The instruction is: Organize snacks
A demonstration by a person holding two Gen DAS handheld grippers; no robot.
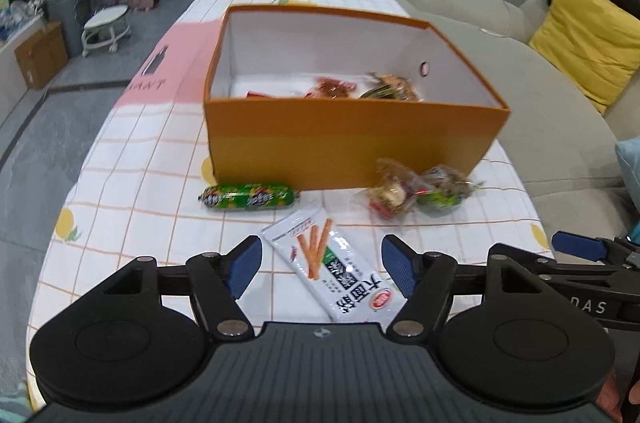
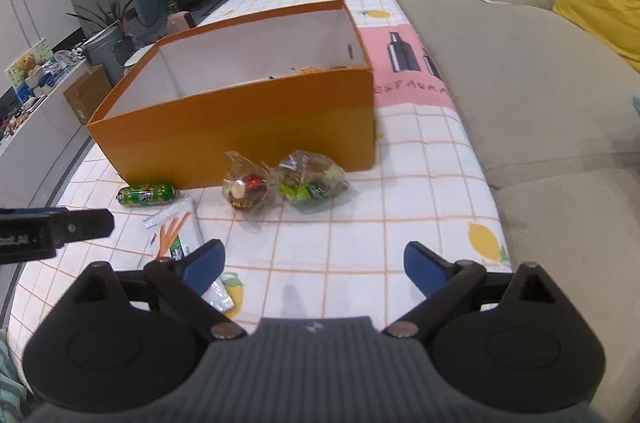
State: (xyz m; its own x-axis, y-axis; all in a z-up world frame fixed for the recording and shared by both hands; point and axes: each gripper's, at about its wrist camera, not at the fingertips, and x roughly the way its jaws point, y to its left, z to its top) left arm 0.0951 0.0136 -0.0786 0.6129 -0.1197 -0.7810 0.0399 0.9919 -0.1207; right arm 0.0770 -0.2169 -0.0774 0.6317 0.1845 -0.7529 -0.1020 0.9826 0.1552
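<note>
While the left tongs hung wide open, the white packet lay between them on the worktop, sausage by the orange box. Right view: right tongs also wide, empty, two clear bags ahead near the box.

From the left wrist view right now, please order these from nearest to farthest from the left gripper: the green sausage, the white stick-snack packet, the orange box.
1. White stick-snack packet: lying between the open fingers of the left gripper.
2. Green sausage: ahead, to the left, on the tablecloth just before the box.
3. Orange box: farthest, behind the sausage.
</note>
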